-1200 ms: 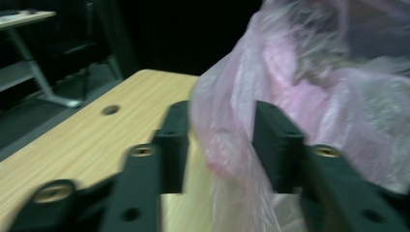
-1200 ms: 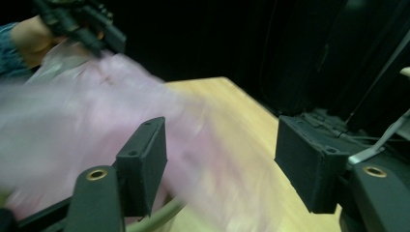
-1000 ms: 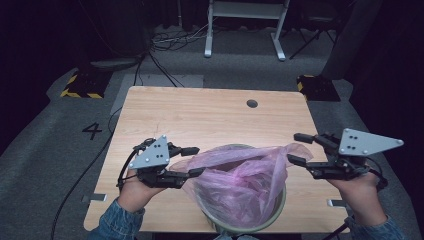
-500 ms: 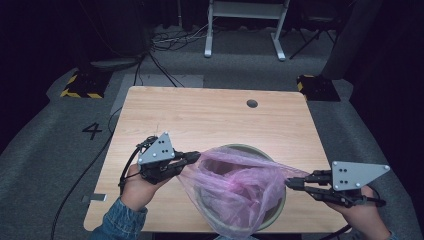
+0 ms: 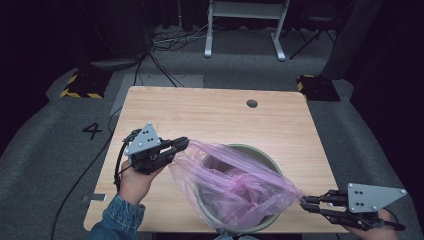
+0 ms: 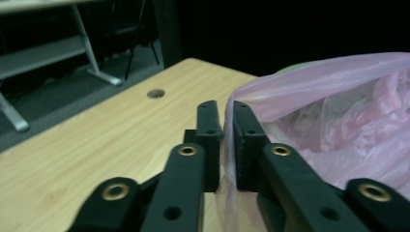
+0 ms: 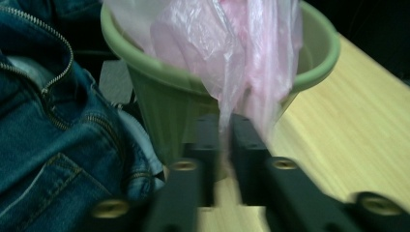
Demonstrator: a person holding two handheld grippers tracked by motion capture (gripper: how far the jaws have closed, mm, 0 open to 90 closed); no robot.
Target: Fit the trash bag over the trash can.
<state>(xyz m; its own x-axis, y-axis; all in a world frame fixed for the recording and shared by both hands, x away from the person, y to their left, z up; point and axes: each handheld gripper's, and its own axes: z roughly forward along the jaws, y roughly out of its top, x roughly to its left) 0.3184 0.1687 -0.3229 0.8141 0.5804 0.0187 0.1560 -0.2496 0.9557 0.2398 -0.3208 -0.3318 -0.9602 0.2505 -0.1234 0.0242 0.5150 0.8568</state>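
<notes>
You have the pink bag stretched across the green bucket, low in the middle of the high view at the near edge of the table. Nearest you, at the lower right of that view, your right gripper is pinching the bag's edge; in the right gripper view the film runs down between the two jaws, which have just eased apart a little with the plastic between them, so check that the hold is firm before you pull more. Your denim jacket sits at the left of that view, close to the bucket's wall.

A little farther, at the left middle of the high view, your left gripper is clamped on the opposite edge of the bag; its own view shows film caught between the nearly closed jaws, which have also just loosened slightly.

To line the bucket well, I judge you should draw both edges outward evenly, lift them over the rim and fold them down outside it. Pull gently; thin film may tear or slip.

Beyond lies bare tabletop with a small round hole.
</notes>
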